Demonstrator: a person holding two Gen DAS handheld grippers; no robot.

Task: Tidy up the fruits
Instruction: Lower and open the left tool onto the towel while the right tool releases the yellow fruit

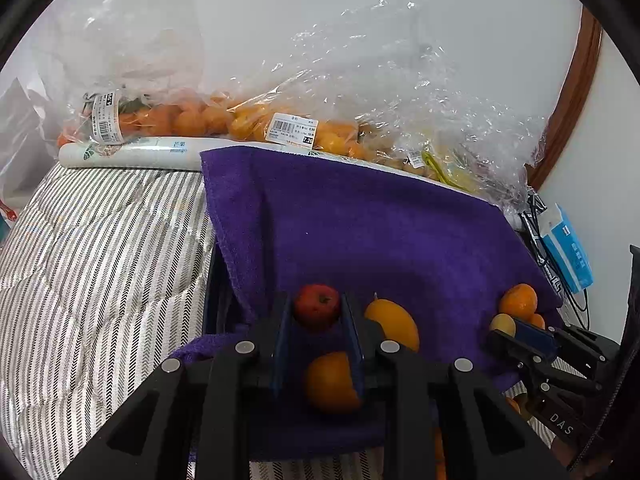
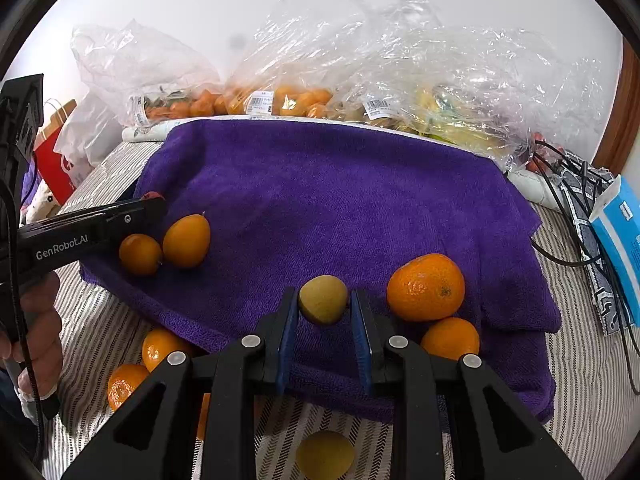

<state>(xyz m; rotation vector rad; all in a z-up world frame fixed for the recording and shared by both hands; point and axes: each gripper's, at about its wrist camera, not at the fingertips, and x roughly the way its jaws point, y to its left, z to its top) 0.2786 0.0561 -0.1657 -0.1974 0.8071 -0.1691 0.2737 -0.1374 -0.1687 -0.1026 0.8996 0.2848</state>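
A striped quilt (image 2: 580, 360) carries a purple towel (image 2: 320, 200). At the towel's near edge, the right gripper (image 2: 325, 306) pinches a yellow-green fruit (image 2: 323, 299); the left gripper (image 1: 316, 308) clasps a red apple (image 1: 317, 306). Oranges (image 2: 132, 368) off the towel and bagged fruit (image 2: 280, 100) beyond it suggest much sorting remains.

Plain white wall (image 1: 320, 20) behind; striped bedding (image 1: 100, 260) below; brown wooden trim (image 1: 576, 96) (curved by lens) at right.
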